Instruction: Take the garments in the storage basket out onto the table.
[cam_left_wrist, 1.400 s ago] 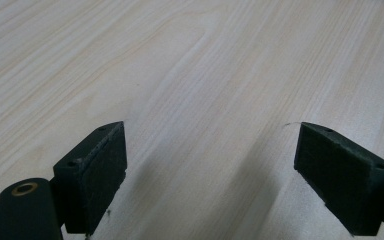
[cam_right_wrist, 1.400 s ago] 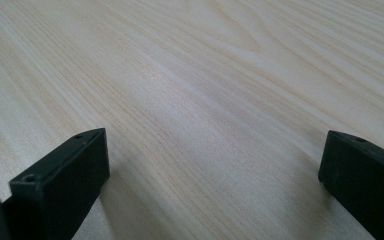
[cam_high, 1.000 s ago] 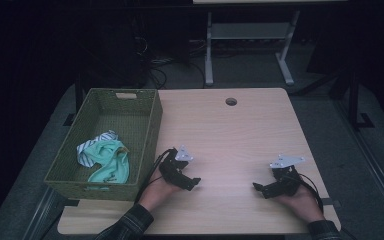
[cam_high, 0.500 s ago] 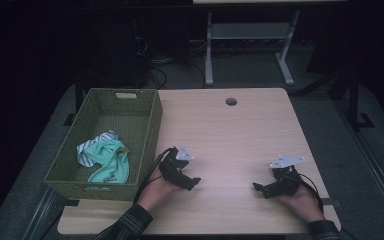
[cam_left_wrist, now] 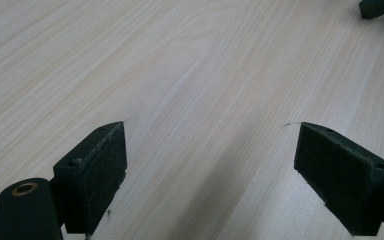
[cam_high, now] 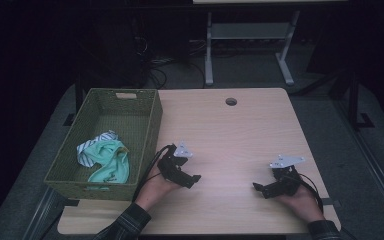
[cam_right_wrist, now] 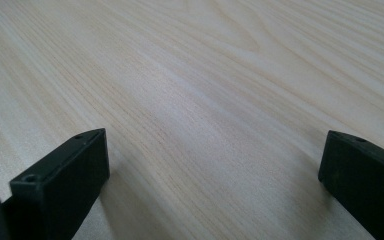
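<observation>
Both hands sit low at the near edge of the wooden table. The right gripper rests on bare wood, jaws wide apart with nothing between them. The left gripper lies on the wood too, jaws spread just as wide and empty, just beside the green woven basket. Farther left, inside that basket, lies a crumpled mint-green cloth against a striped one.

The high view is dim, dark beyond the bench edges; gripper views are bright, with soft shadows under slightly blurred jaws.
</observation>
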Demonstrator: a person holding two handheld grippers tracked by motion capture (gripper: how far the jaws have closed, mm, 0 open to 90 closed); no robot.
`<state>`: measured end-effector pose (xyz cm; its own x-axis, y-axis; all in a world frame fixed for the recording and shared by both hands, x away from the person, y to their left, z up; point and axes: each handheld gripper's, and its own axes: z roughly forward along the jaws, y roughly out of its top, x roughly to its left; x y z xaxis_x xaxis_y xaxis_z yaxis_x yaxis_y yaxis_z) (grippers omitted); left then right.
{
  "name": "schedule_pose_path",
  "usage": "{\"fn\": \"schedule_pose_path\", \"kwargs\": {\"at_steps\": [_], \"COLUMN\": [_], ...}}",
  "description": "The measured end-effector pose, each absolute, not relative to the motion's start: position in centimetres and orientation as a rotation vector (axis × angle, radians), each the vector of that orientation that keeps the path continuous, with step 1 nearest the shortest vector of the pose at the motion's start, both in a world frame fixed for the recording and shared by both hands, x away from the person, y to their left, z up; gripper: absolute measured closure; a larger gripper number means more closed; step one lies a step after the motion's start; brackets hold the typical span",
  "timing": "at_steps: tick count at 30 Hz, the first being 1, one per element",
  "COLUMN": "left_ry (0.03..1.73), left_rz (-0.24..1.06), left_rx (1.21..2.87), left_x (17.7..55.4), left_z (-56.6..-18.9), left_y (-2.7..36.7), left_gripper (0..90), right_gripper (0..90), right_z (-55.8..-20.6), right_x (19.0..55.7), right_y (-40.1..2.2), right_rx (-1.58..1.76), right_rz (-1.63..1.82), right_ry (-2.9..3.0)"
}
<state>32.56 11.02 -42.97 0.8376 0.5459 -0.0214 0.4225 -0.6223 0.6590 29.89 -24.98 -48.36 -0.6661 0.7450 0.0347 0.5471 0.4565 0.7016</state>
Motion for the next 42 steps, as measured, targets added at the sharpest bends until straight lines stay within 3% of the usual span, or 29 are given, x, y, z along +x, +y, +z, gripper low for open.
{"fn": "schedule_pose_path", "kwargs": {"at_steps": [42], "left_ry": [0.638], "left_rz": [0.143], "left_rx": [2.301], "left_x": [33.8], "left_z": [-37.7], "left_y": [12.4], "left_gripper": [13.7], "right_gripper": [0.0], "right_z": [-48.4], "right_x": [29.9], "right_y": [-25.0], "right_rx": [1.112], "right_rz": [1.019], "right_ry": [2.431]}}
